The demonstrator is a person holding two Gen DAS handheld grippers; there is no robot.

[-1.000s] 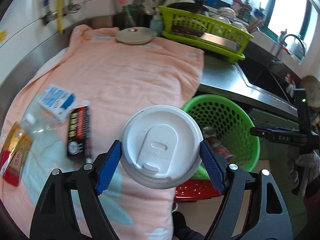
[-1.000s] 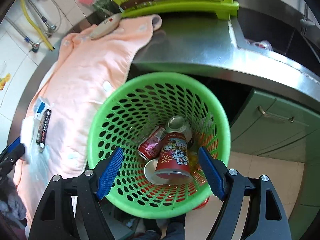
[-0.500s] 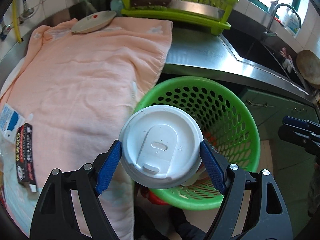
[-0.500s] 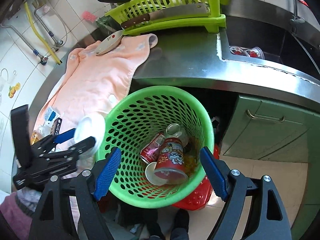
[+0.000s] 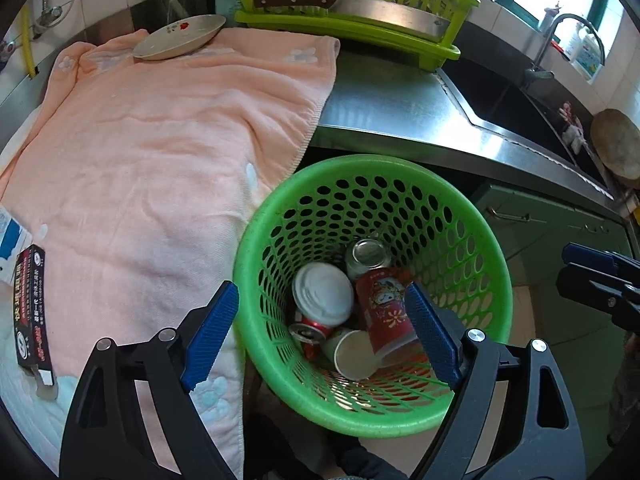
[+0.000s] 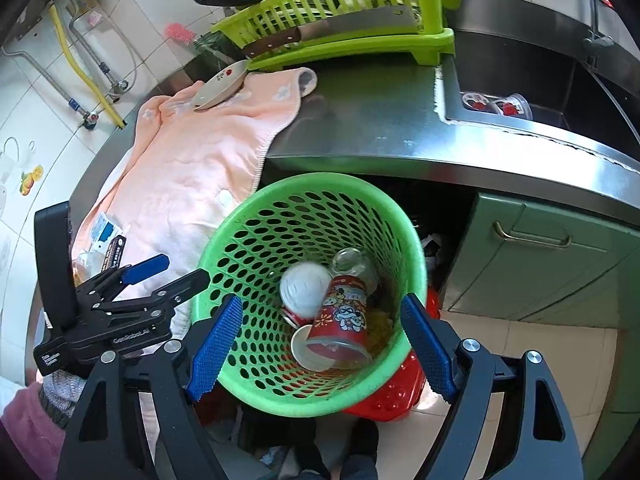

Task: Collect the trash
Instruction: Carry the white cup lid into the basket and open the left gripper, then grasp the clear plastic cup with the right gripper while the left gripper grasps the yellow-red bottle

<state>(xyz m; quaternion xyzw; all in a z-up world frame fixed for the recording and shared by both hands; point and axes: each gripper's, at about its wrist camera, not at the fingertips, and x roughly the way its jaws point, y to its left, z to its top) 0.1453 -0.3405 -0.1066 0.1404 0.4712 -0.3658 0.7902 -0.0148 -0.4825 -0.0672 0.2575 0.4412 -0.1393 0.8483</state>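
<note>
The green perforated basket (image 5: 372, 162) (image 6: 312, 180) stands below the counter edge. Inside it lie a white lidded cup (image 5: 322, 294) (image 6: 306, 290), a red paper cup (image 5: 386, 308) (image 6: 340, 320), a red can (image 5: 308, 330) and a clear jar (image 5: 366, 254). My left gripper (image 5: 320, 292) (image 6: 184, 266) hovers over the basket's left rim. Its jaws are opening and hold nothing. My right gripper (image 6: 320, 300) (image 5: 592, 272) is open above the basket, also with nothing in it. On the peach towel (image 5: 160, 140) a black box (image 5: 30, 304) and a blue-white carton (image 5: 8, 236) lie at the left.
A lime dish rack (image 5: 348, 28) with a cleaver on it stands at the back of the steel counter (image 5: 392, 100). A plate (image 5: 180, 36) rests on the towel's far end. The sink (image 6: 540, 80) is to the right, green cabinets (image 6: 540, 260) below. A red stool (image 6: 400, 392) is under the basket.
My left gripper carried the white lidded cup from over the towel to above the basket and let it go; the cup now lies inside. The right gripper backed up slightly.
</note>
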